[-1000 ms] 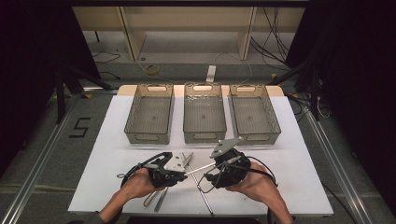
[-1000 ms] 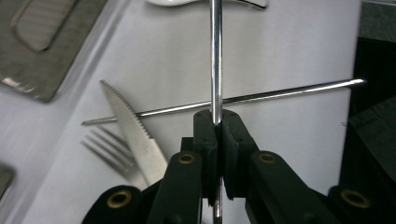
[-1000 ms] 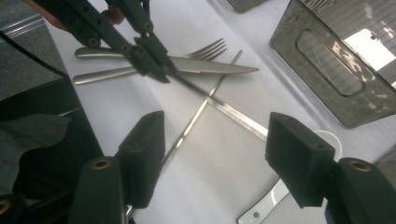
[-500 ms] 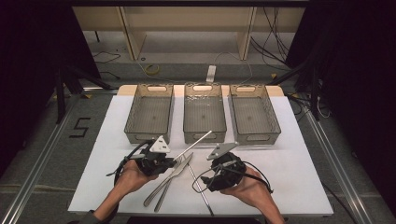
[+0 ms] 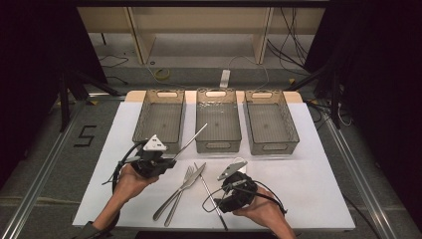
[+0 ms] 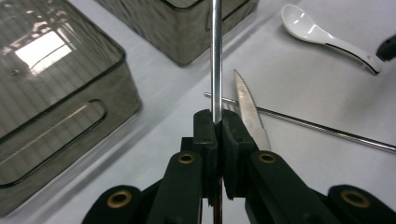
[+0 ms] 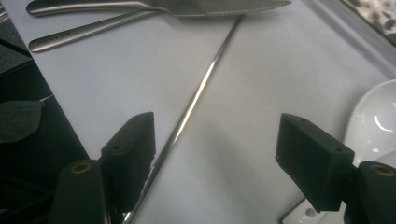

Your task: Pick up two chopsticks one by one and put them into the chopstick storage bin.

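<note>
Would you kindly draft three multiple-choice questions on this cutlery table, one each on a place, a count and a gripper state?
1. Where does the knife lie?
A. inside the middle bin
B. on the white table, nearer the person than the bins
C. on the floor

2. How many clear bins stand in the far row?
A. two
B. three
C. five

3. What is the left gripper doing?
A. hanging open over a bin
C. lying unheld on the table
B. clamped shut on a metal chopstick

Key: 1 B, the high view shows the knife beside a fork on the table, short of the bins. 2 B, the left bin, middle bin and right bin stand side by side. 3 B, the left gripper view shows its jaws closed on the thin rod, while the right gripper stands open over a second chopstick.
</note>
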Available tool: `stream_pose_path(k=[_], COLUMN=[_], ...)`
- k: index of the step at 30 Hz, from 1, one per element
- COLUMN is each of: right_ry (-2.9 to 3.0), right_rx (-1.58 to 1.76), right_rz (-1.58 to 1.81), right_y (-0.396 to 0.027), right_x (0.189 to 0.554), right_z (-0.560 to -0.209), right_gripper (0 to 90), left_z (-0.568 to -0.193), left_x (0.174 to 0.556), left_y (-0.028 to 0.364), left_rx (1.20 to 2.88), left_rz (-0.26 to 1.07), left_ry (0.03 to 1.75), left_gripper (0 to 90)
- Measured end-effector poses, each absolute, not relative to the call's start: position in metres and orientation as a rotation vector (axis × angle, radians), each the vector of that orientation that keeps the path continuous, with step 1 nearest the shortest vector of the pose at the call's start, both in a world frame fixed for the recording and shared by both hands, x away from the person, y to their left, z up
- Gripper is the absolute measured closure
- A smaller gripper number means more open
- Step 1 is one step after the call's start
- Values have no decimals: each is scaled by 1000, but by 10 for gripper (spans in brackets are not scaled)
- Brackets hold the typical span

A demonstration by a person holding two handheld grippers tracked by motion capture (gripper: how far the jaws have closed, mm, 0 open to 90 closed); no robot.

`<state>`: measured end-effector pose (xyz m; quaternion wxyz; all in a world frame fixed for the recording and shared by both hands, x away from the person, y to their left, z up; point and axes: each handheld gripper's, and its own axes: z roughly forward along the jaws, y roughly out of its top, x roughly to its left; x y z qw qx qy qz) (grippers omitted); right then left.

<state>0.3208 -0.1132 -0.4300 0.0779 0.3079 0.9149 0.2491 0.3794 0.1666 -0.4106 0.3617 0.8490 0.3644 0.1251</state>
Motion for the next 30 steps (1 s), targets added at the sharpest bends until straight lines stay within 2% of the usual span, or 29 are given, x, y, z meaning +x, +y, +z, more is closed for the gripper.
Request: stream_pose_path(k=[16, 30], right_ry=[2782, 2803], right_rx=[920, 917], right_rz=[752, 778], right_y=[-107, -105], right_x=[318, 319], right_z=[-445, -446], right_gripper=[295, 282], left_z=[-394, -391], left_x=[432, 476], left_y=[212, 227], left_rx=[1992, 1907], left_rz=[383, 423], left_ry=[1146, 1274], left_gripper=[852, 852])
